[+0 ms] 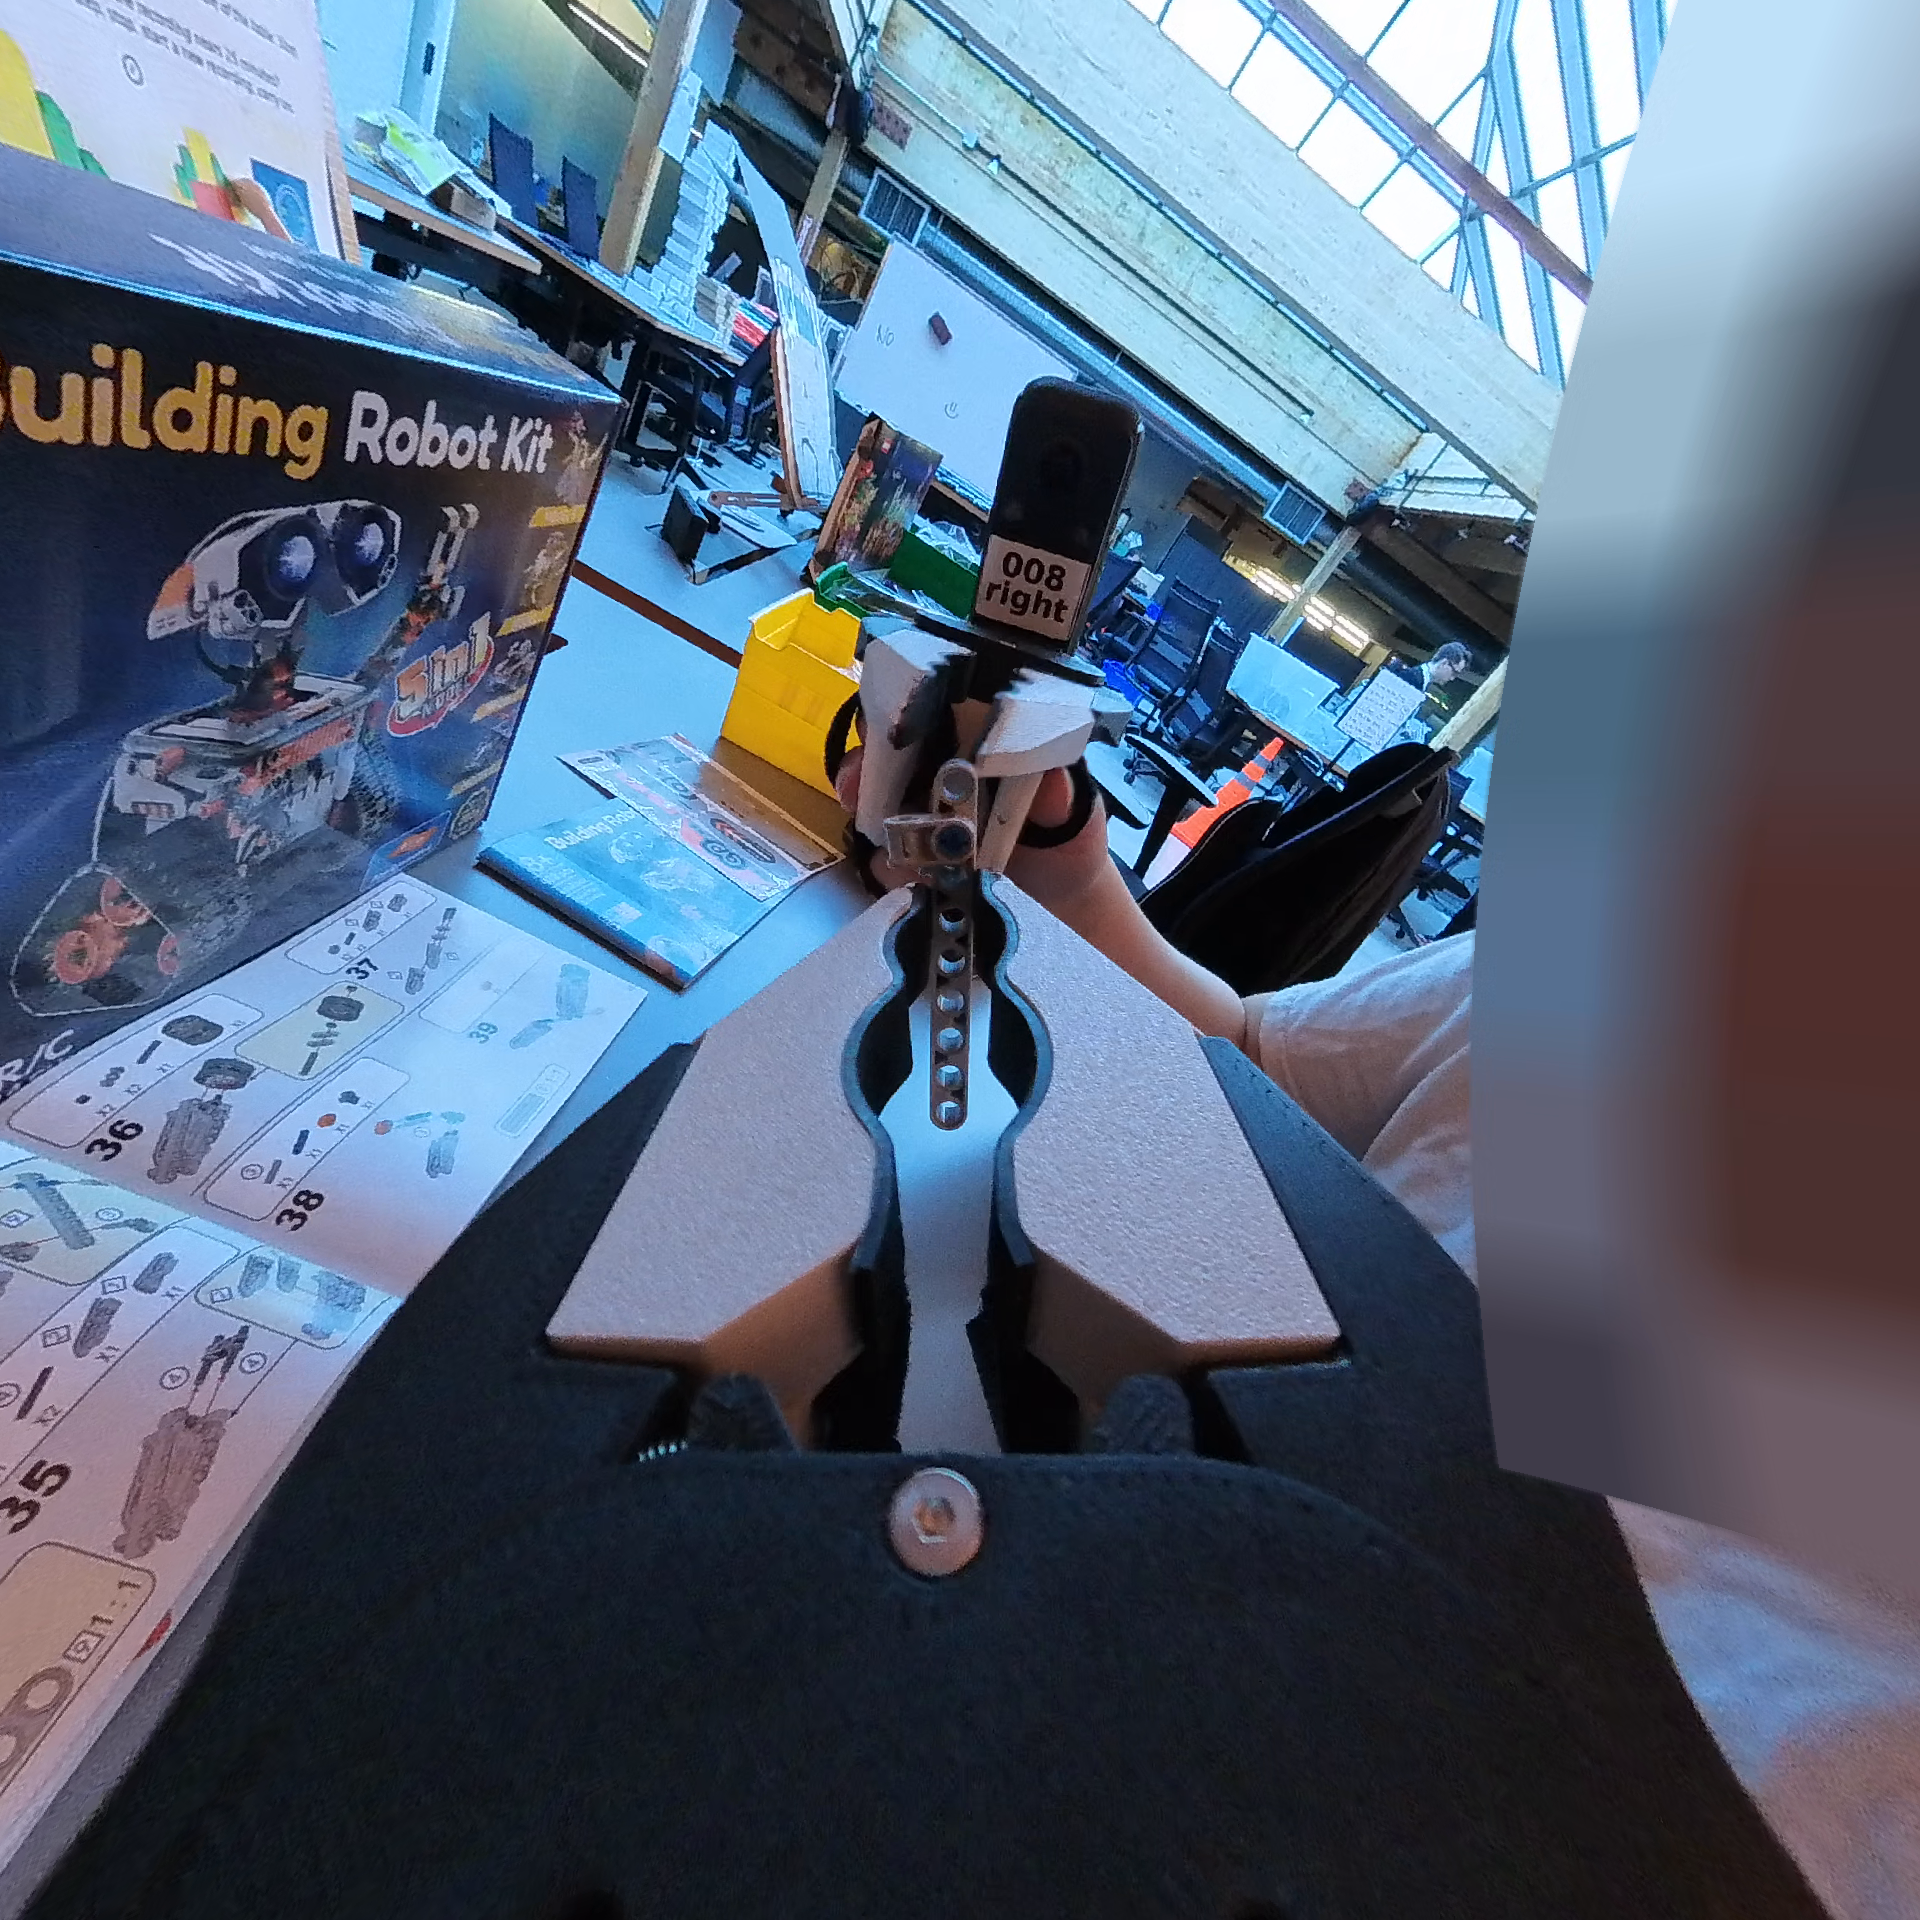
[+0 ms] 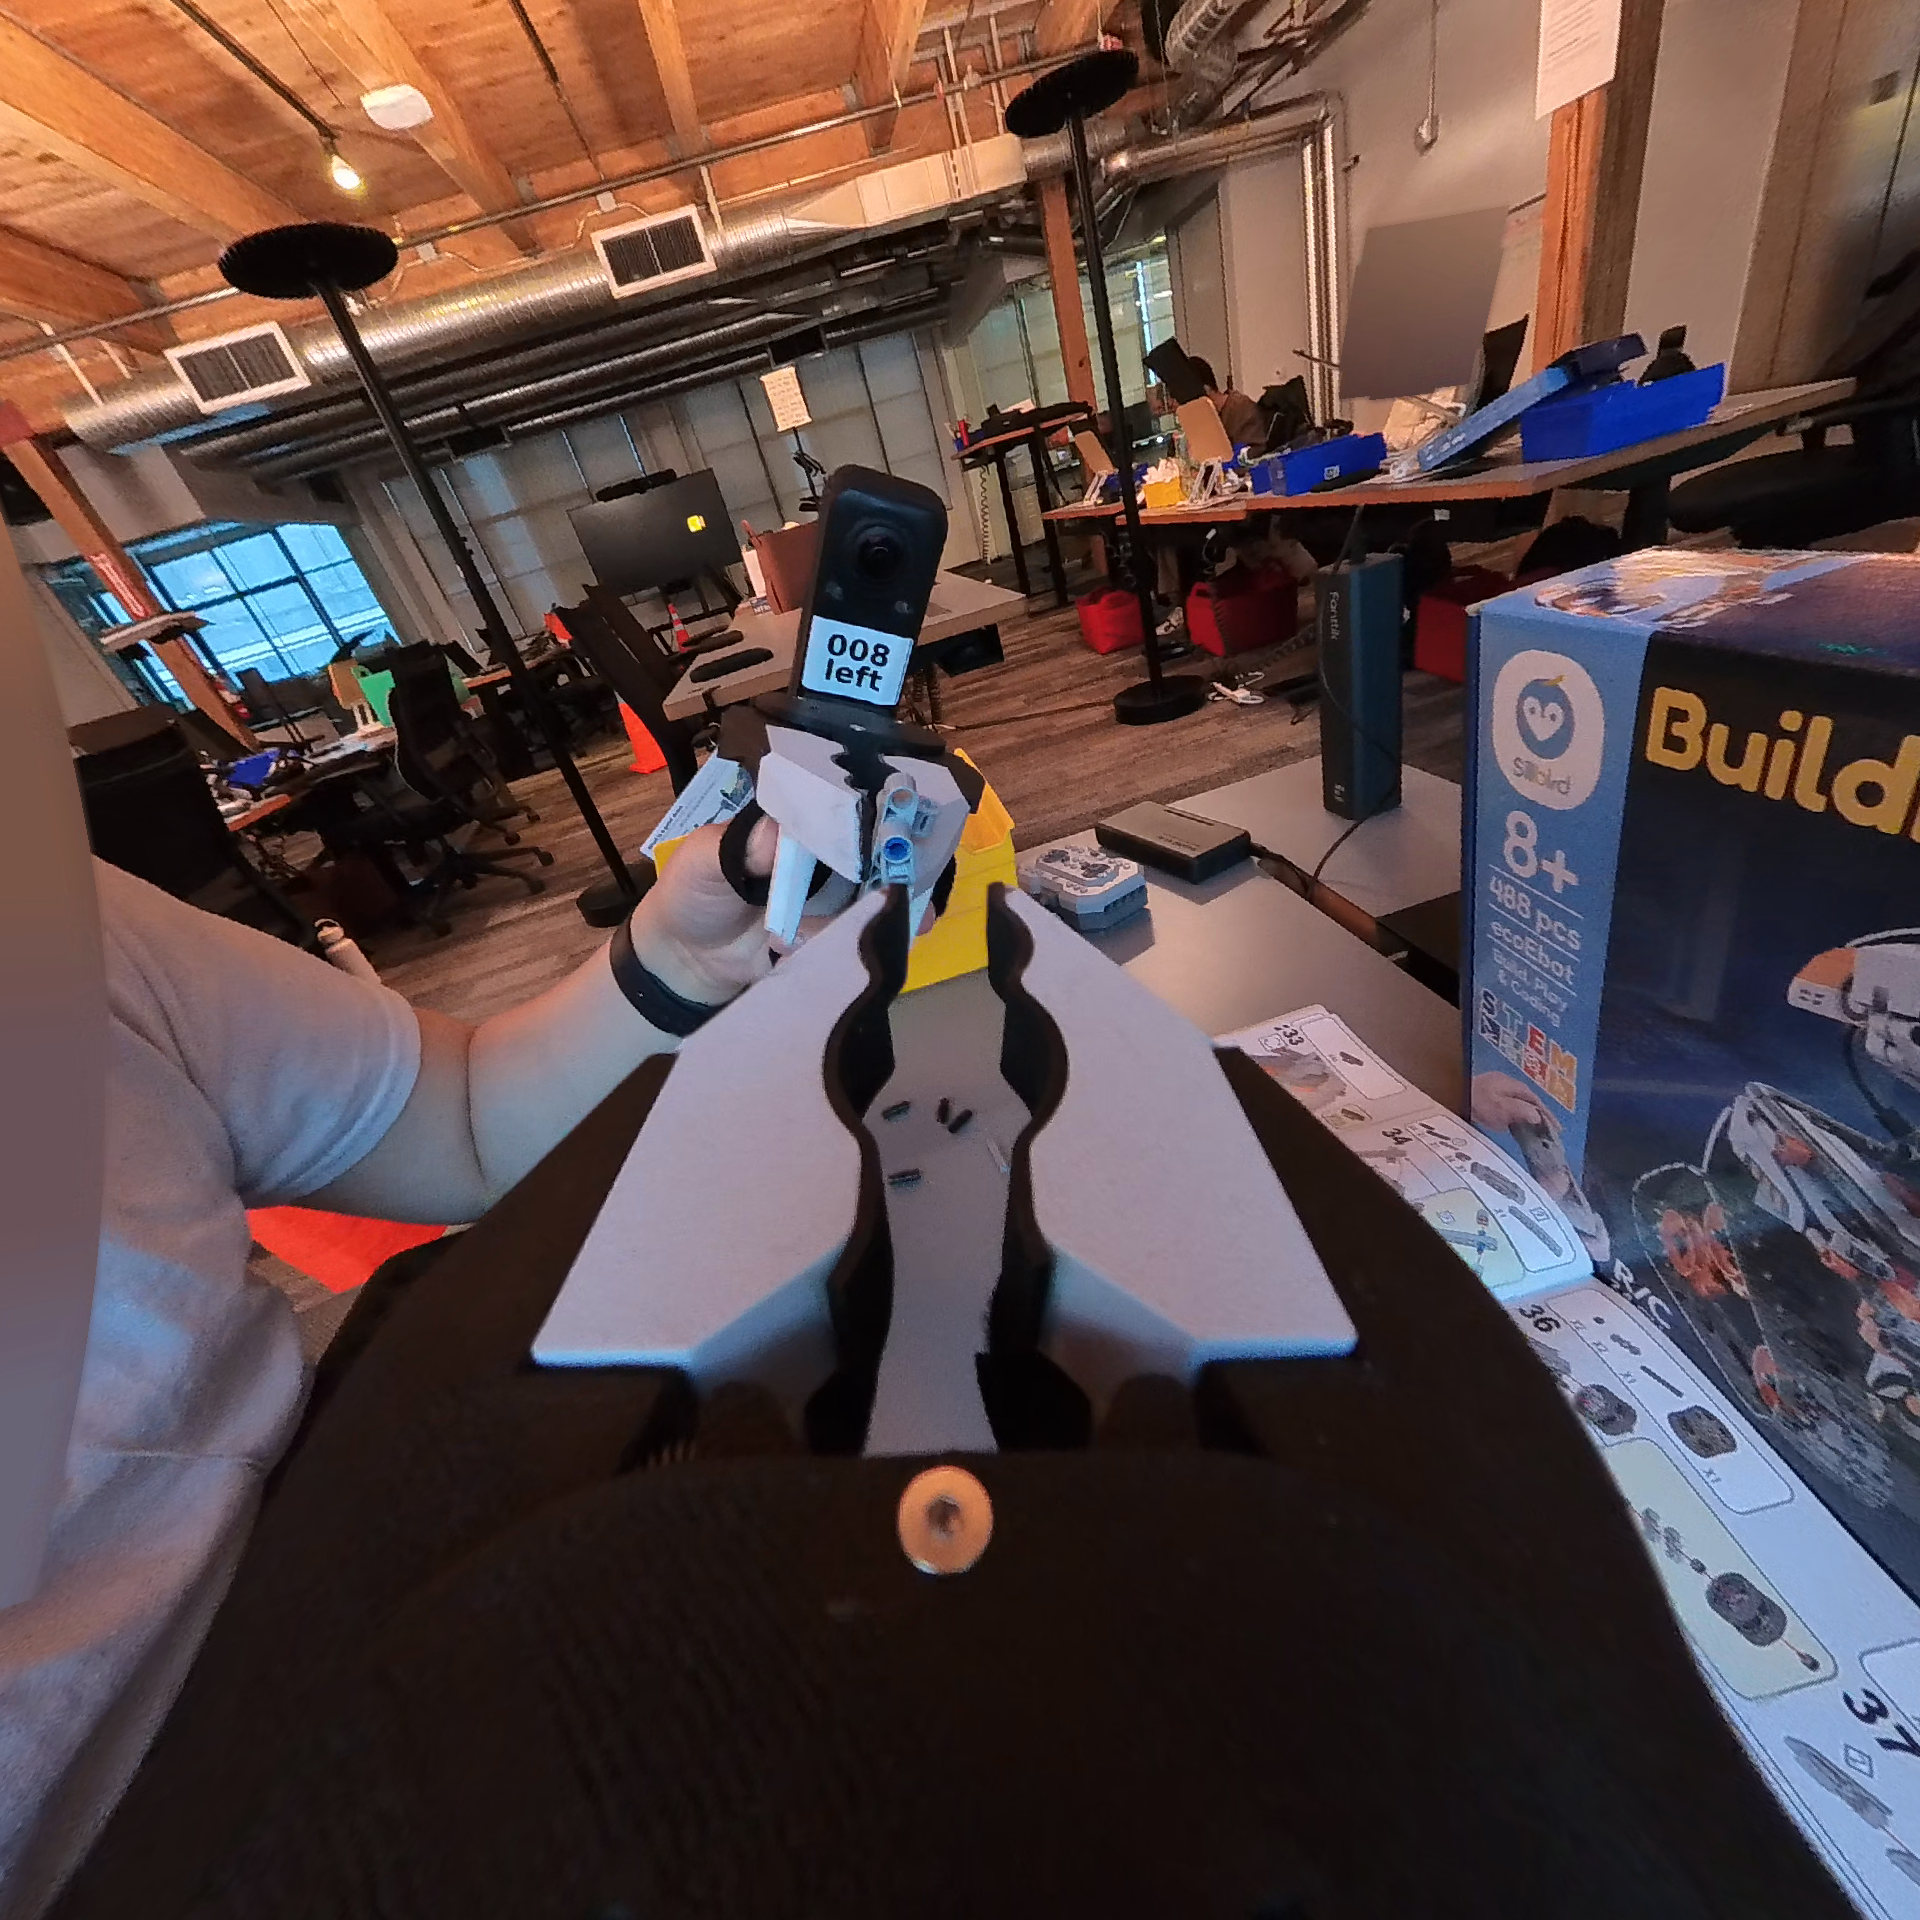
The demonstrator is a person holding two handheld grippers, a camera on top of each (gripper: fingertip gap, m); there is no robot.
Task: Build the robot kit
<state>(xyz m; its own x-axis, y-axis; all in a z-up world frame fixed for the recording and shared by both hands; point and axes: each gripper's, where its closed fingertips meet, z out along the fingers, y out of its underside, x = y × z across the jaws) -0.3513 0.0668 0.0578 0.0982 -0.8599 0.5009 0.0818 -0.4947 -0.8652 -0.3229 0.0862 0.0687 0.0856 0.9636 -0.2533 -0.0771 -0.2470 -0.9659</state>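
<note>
My left gripper [image 1: 951, 896] is shut on a grey perforated beam [image 1: 948, 997] that runs between its pads and sticks out past the tips. A short grey cross piece with a blue pin [image 1: 948, 840] sits at the beam's far end. My right gripper [image 1: 951, 821] faces it head-on, held in a hand, its tips at that end. In the right wrist view my right gripper [image 2: 943, 899] has its jaws a little apart with nothing between them. Its left fingertip [image 2: 883, 904] is right by the beam [image 2: 896, 821] in my left gripper [image 2: 883, 831].
A dark robot kit box [image 1: 260, 623] [image 2: 1714, 935] stands on the grey table [image 2: 1247, 956] beside an open instruction booklet [image 1: 312, 1091] [image 2: 1455, 1174]. A yellow bin [image 1: 790, 675] [image 2: 956, 925] is behind the grippers. Small black pins [image 2: 940, 1117] lie on the table below. A grey electronics block [image 2: 1086, 878] is nearby. Spacing between my two grippers at the tips: around 4 cm.
</note>
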